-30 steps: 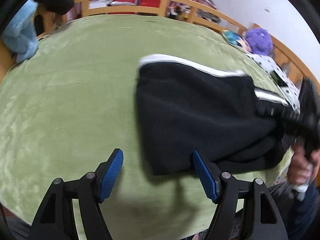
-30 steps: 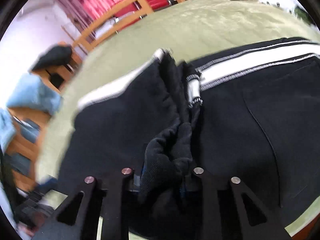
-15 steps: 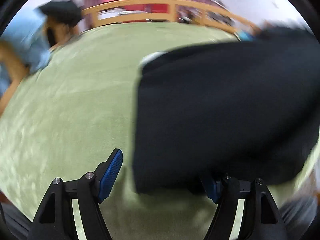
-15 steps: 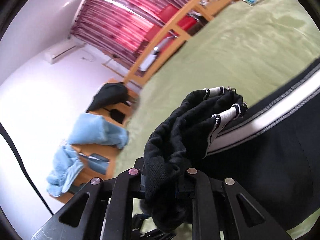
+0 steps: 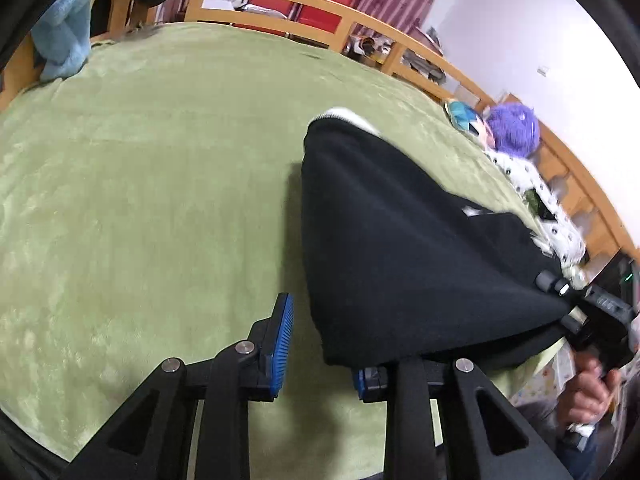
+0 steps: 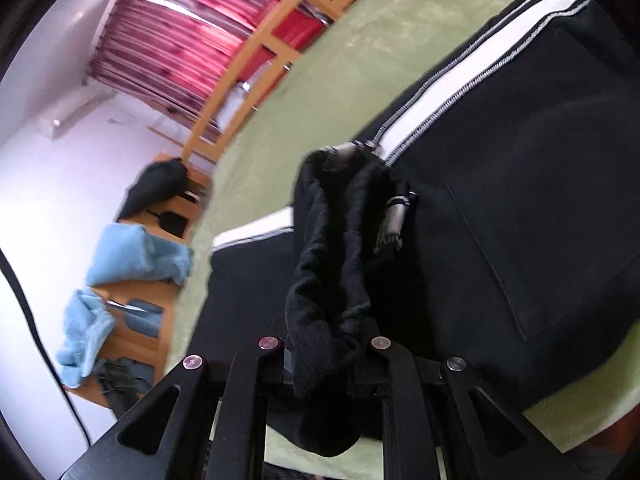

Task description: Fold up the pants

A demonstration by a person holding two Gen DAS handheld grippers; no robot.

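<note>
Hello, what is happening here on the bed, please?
A person is folding black pants on a green blanket, with a gripper in each hand. The right gripper is shut on a bunched end of the pants and holds it above the rest. The left gripper has just been closing at the pants' near corner; its pads do not clearly press the cloth yet.

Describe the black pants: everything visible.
The black pants look like soft knit or fleece, with a white side stripe edged in grey stitching and a stitched pocket outline. They lie partly folded on the green blanket. The right gripper is shut on a bunched end lifted off the rest. The left gripper has just been closing, a fabric corner between its jaws, not visibly pinched.
</note>
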